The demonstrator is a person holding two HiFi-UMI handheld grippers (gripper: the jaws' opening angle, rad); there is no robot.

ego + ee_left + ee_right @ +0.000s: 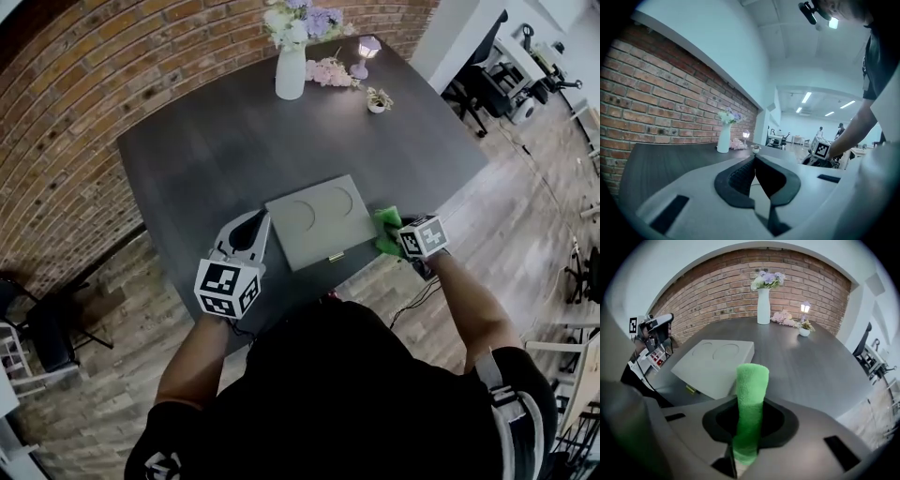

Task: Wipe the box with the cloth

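Your right gripper (394, 236) is clamped on a soft, fluffy green cloth (751, 394), which looks light and floppy. It sits just beside the stiff, flat grey box (319, 220) at the dark table's (206, 159) near edge. Your left gripper (754, 161), its jaws together and empty, sits by the box's left side. Brace there.

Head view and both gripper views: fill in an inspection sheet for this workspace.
Surface: dark wood-grain table, no spills seen.
Job's things: flat grey box with two round recesses in its lid, closed, near the table's front edge; green terry cloth beside its right edge.
Clutter: white vase of flowers, pink blossom bundle, small lamp, small potted plant, all at the far edge.
Grippers: left tongs shut, empty, at the box's left edge; right tongs shut on the cloth.
Cables: thin dark cable below the right tongs.
Surroundings: brick wall, wooden floor, office chairs.
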